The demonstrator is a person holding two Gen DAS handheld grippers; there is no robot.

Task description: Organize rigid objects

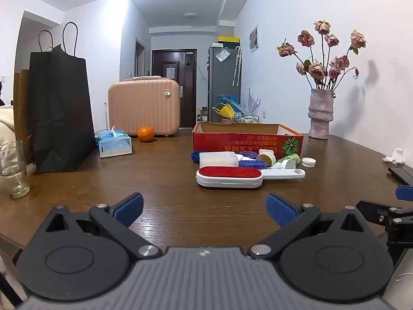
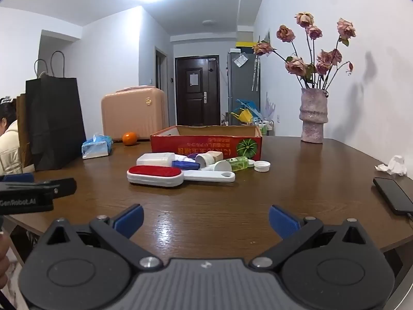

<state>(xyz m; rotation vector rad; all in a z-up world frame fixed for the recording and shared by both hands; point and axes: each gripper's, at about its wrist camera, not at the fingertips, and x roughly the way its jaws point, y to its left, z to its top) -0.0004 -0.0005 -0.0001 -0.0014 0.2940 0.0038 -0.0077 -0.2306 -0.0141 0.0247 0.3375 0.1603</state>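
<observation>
Sitting on the brown wooden table (image 1: 160, 180) is a little pile of hard bits and pieces, right in front of a red cardboard box (image 1: 245, 139) that's open at the top. Closest to the cameras is a white lint brush (image 1: 229, 177) with a red pad, lying flat with its white handle pointing right. Behind it, all bunched up and touching: a white rectangular container (image 1: 218, 159), a blue flat piece (image 1: 253, 164), a small white jar (image 1: 267, 157) on its side, a green bottle (image 1: 290, 160) tipped over, and a white screw cap (image 1: 309, 162) sitting just off to the right of the bunch.

Both grippers are near the table's front edge, well short of the pile. The left hand-held gripper (image 1: 205, 210) has its blue pads spread wide with nothing between them — just bare wood. Same deal with the right hand-held gripper (image 2: 206, 219): fingers wide apart, empty.

Other stuff around: a black paper bag (image 1: 62, 113) standing on the left, a glass (image 1: 14, 168) near the left edge, a tissue pack (image 1: 114, 144), an orange (image 1: 145, 134), and a pink suitcase (image 1: 143, 107) behind it. On the right, a vase (image 1: 320, 113) of dried roses at the back, a crumpled tissue (image 2: 393, 165), and a black phone (image 2: 393, 196) lying flat by the right edge.
</observation>
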